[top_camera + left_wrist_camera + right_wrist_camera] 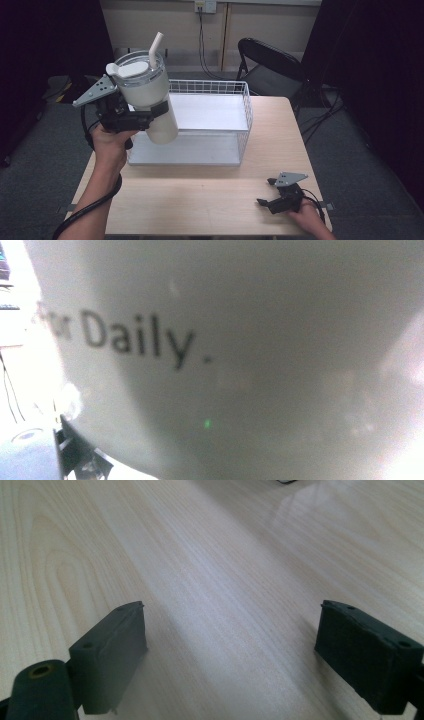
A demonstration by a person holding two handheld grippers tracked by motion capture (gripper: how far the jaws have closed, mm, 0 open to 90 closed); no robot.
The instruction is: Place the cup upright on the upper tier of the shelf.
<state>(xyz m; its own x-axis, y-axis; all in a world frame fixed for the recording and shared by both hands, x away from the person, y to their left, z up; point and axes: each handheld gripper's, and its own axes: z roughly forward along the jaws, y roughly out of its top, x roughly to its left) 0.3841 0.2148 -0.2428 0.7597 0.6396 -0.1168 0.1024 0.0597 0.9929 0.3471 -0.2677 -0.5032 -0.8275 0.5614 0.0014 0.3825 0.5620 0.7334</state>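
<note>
**Tumbler lifted, basket drop not yet done**

Light wood table [210, 200] in a dark-curtained room, w/ a folding chair [270, 65] behind it and a white wire basket [247, 120] at the far middle. Left gripper [150, 116] is clamped round the body of a white tumbler [150, 100] w/ clear lid and straw, held in the air, tilted, over the basket's near-left corner; not touching basket or table. Left gripper view is pressed right up to the tumbler wall [250, 340], print reading "Daily." Right gripper [267, 192] rests low at the table's near-right, jaws wide apart, nothing between them; right gripper view has bare tabletop [215, 580] between the pads.

Progress, my read: pick-up done, carry underway. Left to do: lower the tumbler into the basket, prob. upright, then release.
</note>
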